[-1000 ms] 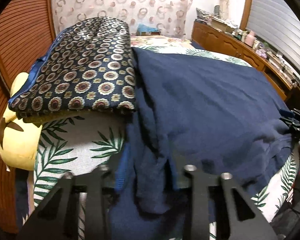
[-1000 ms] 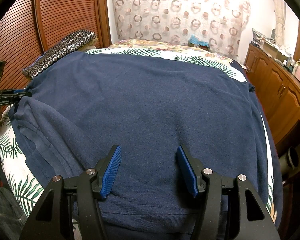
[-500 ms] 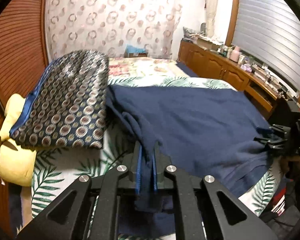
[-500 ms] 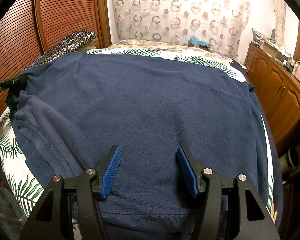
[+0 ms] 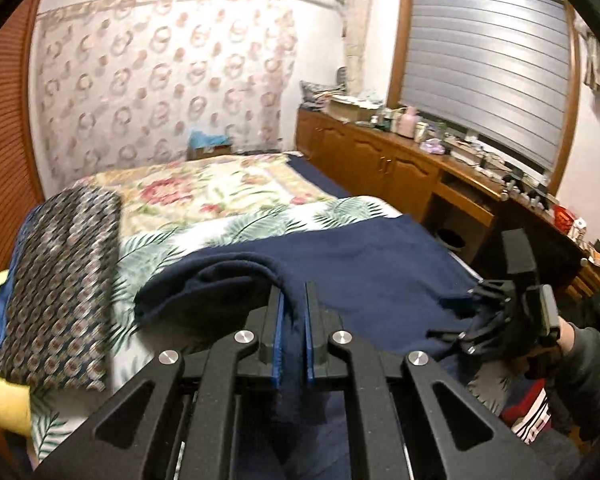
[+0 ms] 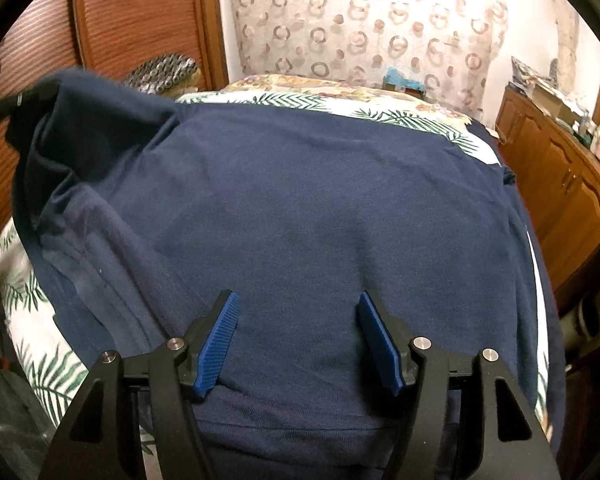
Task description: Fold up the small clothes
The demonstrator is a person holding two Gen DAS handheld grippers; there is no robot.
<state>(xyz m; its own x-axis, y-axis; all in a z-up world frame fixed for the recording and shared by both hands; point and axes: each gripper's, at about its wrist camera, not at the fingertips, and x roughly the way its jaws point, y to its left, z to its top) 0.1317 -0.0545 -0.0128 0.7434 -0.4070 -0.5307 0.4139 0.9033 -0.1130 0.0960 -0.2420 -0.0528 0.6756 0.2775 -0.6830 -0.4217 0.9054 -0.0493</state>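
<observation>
Two grippers are at work on one navy sweatshirt (image 6: pixel 300 216), which lies spread across the leaf-print bedsheet (image 5: pixel 236 224) and covers most of the near end of the bed. The left gripper (image 5: pixel 293 320) is pinched tight on a fold of the sweatshirt's side edge, with cloth sandwiched between its blue pads (image 5: pixel 277 332) and a hump of fabric raised off the sheet just in front of it. The right gripper (image 6: pixel 300 338) hovers over the hem; its jaws are opening, with cloth lying flat beneath them and nothing caught between the pads.

From where I stand the sweatshirt looks soft, thick and floppy, light enough to lift from one corner yet prone to sag and drag its loose parts along. It won't slip much on those ribbed pads, but a shallow bite on a single layer could pull free. I'd say the sound places to take hold are the doubled edges: the hem band near the right gripper and the side seam or sleeve where the left one already grips. A patterned cushion (image 5: pixel 60 280) sits close to the lifted side and could get in the way.
</observation>
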